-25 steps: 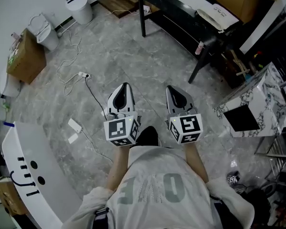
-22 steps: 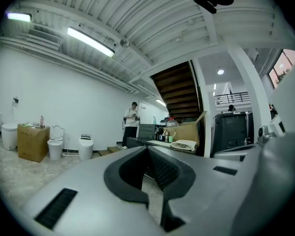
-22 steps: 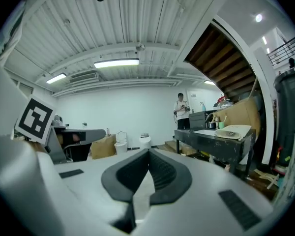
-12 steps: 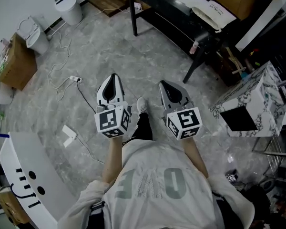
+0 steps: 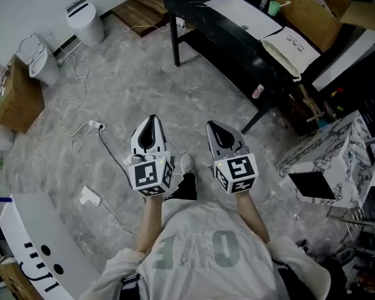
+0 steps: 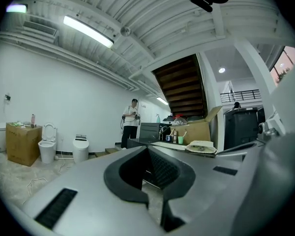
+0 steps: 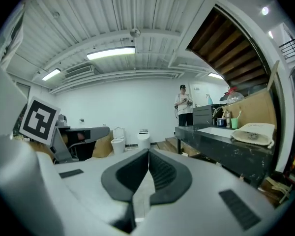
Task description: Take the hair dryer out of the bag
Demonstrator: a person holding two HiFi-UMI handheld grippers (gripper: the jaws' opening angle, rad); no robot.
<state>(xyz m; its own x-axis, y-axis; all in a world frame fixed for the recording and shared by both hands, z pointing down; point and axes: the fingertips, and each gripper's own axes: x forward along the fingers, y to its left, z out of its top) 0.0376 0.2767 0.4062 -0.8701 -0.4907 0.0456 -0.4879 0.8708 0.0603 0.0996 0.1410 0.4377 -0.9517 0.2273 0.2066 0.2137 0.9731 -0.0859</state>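
Note:
A white cloth bag lies flat on the right end of a long black table; it also shows in the left gripper view and the right gripper view. No hair dryer is visible. My left gripper and right gripper are held side by side above the marble floor, well short of the table. Both point towards it. In the gripper views the left gripper and the right gripper are shut with nothing between their pads.
A cardboard box stands behind the table. Two toilets and a brown carton line the left wall. Cables with a plug lie on the floor. A marbled cabinet is at right. A person stands far off.
The person has walked forward: the black table and bag have come closer in the head view, and the toilets and carton have slid down-left. Both grippers stayed shut and level.

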